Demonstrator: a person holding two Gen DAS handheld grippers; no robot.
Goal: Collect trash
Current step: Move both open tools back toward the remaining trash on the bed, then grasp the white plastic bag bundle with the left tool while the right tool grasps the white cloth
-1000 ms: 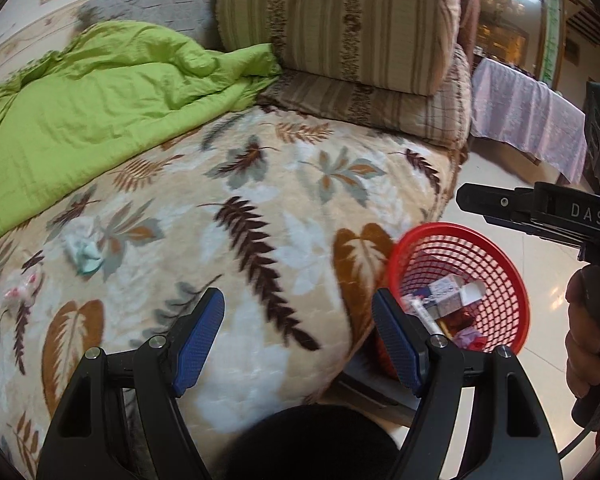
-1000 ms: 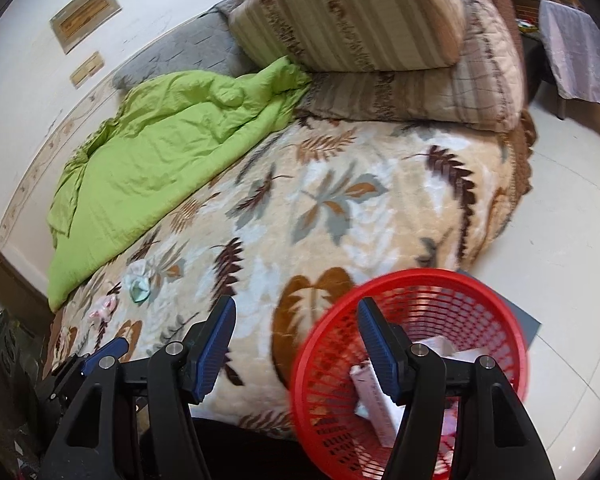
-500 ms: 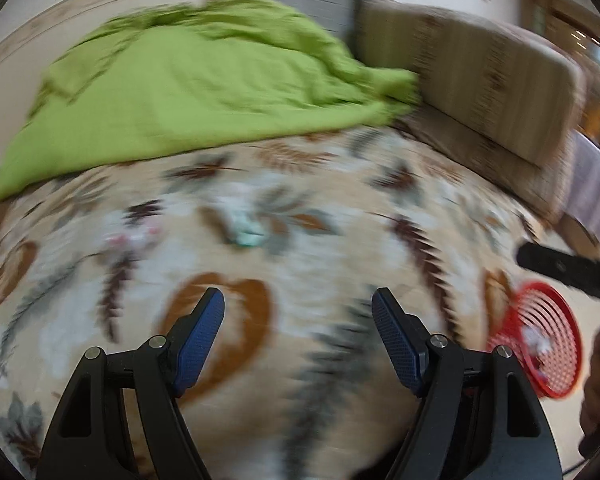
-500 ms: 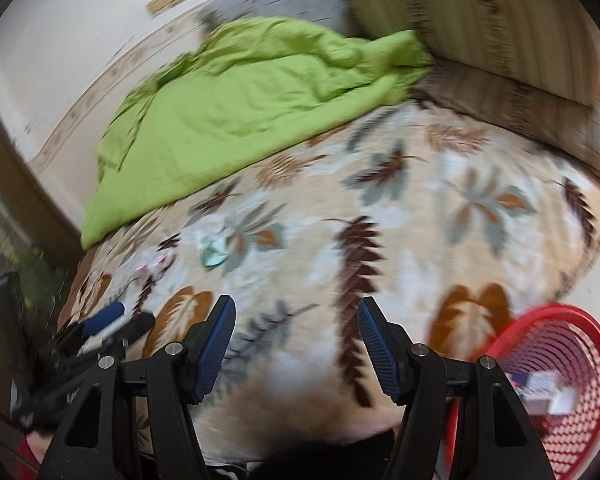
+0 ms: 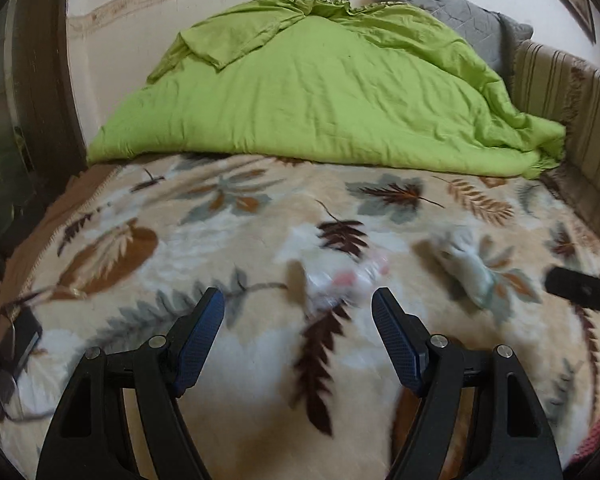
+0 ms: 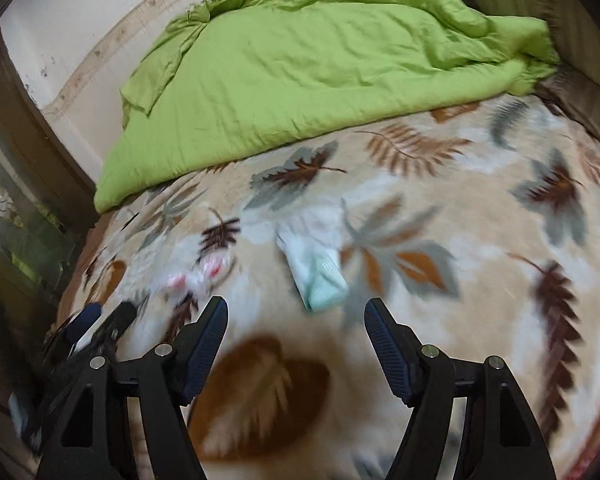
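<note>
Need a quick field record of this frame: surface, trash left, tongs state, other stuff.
surface: leaf-print blanket on a bed
trash 1: crumpled clear wrapper with pink marks, ahead of the left tongs
trash 2: pale mint packet, ahead of the right tongs
left tongs: open, empty
right tongs: open, empty
bedding: green duvet bunched at the far side
other: black device with cable on the blanket's left edge
image quality: motion blur, fine detail unreadable

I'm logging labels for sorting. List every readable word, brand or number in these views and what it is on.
None can be read.
Clear wrapper with pink marks: blurred, no letters legible.
Mint packet: no print discernible.
Left claw and right claw: no markings visible.
</note>
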